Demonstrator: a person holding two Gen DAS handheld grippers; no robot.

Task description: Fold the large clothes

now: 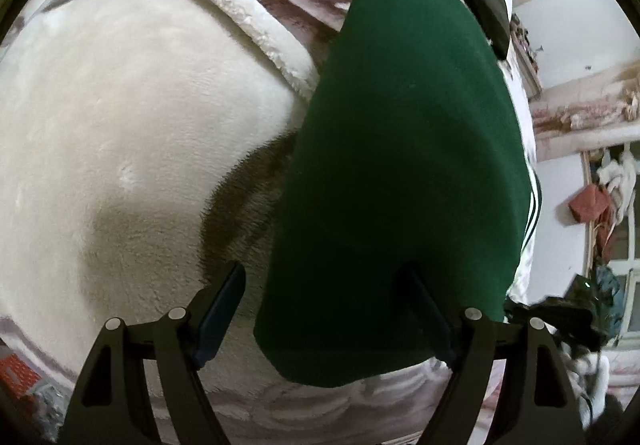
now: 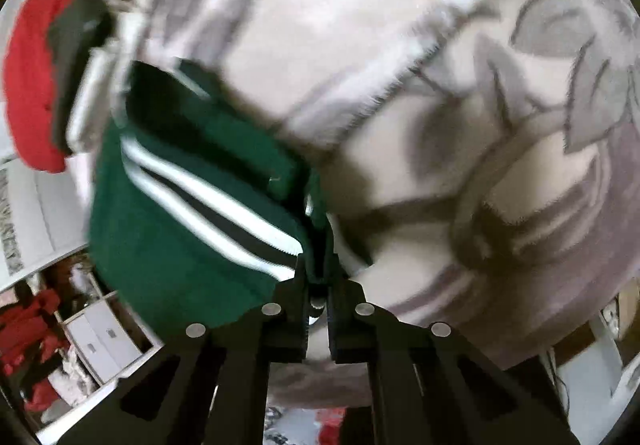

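A dark green garment [image 1: 408, 173] with white and black stripes lies folded on a plush flower-print blanket [image 1: 120, 117]. My left gripper [image 1: 324, 309] is open. Its jaws stand wide apart, and the near end of the green garment lies between them, over the right finger. In the right wrist view the same green garment [image 2: 192, 213] hangs to the left, its striped band showing. My right gripper [image 2: 318, 269] is shut on a pinch of the green cloth at its striped edge.
The blanket [image 2: 460, 125] covers the whole bed. A red garment [image 2: 30, 85] and a dark one [image 2: 80, 41] lie at the far end of the bed. White drawers [image 2: 104, 341] and red clothes stand below the bed's edge. Clutter hangs by a wall [image 1: 600, 205].
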